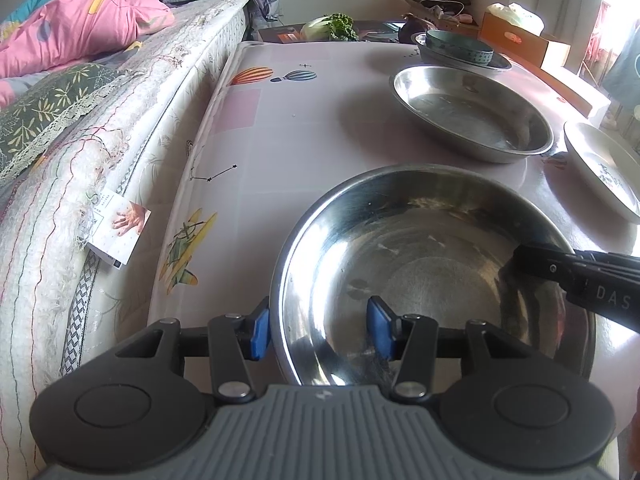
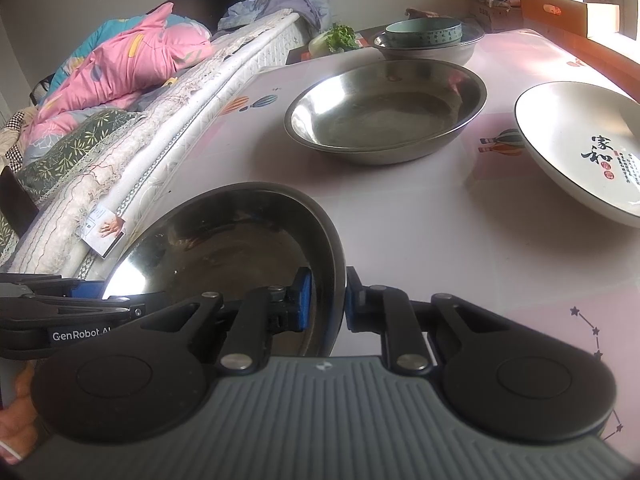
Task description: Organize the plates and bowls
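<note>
Steel fills the near ground: a round steel bowl point(image 1: 432, 276) sits low in both wrist views, just ahead of the grippers. The left gripper point(image 1: 322, 330) straddles the bowl's rim at about 7 o'clock, one blue pad outside the wall and one inside; the pads are spread wider than the rim, so the jaws stand apart and do not pinch it. The right gripper point(image 2: 325, 300) has its blue pads close on either side of the rim at the bowl's 4 o'clock side, one inside and one outside; whether they actually clamp the metal I cannot tell. In the left view the right gripper's black finger reaches in over the rim from 3 o'clock.

Beneath lies a pale pink tablecloth point(image 2: 400, 216) printed with balloons and star lines. Farther out, toward 12 o'clock, rests a wide steel basin point(image 2: 386, 110), apart from the bowl. At 2 o'clock in the right view stands a white plate point(image 2: 568, 132) with black characters painted inside. Beyond the basin a teal bowl point(image 2: 424, 32) nests in a second steel basin point(image 2: 432, 50). Leafy greens point(image 2: 340, 38) lie at 11 o'clock past the table's edge, and a bed point(image 1: 100, 152) with a pink quilt point(image 1: 80, 28) runs along the left, at 9 to 10 o'clock.
</note>
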Tool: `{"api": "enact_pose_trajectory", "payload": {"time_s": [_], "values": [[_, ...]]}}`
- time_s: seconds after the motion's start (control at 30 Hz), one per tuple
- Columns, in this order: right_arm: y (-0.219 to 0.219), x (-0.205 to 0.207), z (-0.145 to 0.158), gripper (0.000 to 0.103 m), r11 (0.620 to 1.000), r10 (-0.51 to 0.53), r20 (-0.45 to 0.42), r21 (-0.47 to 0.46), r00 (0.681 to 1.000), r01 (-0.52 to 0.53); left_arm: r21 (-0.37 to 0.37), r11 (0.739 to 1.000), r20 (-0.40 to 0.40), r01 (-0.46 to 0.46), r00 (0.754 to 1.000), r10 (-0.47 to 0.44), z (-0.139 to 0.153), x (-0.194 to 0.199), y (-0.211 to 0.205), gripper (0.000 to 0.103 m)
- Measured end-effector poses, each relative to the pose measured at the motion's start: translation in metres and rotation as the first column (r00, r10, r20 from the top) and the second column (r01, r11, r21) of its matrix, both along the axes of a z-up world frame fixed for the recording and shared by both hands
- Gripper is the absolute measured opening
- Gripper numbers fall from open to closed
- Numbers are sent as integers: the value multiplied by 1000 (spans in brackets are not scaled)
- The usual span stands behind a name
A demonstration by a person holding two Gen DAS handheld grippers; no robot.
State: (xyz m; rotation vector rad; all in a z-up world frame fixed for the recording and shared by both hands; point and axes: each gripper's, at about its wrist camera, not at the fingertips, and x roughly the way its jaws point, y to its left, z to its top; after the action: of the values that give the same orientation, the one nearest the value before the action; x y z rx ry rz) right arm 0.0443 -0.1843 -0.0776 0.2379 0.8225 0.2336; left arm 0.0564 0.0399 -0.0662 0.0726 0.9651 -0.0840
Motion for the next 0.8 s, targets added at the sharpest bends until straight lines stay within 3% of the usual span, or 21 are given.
{"api": "enact_pose_trajectory", "payload": {"time_s": [0.8], "values": [[-2,-6,7,16,1000,-3,23,-11,1000,3,-1,1000,21,8,1000,-8,6,-5,-2,50]]}}
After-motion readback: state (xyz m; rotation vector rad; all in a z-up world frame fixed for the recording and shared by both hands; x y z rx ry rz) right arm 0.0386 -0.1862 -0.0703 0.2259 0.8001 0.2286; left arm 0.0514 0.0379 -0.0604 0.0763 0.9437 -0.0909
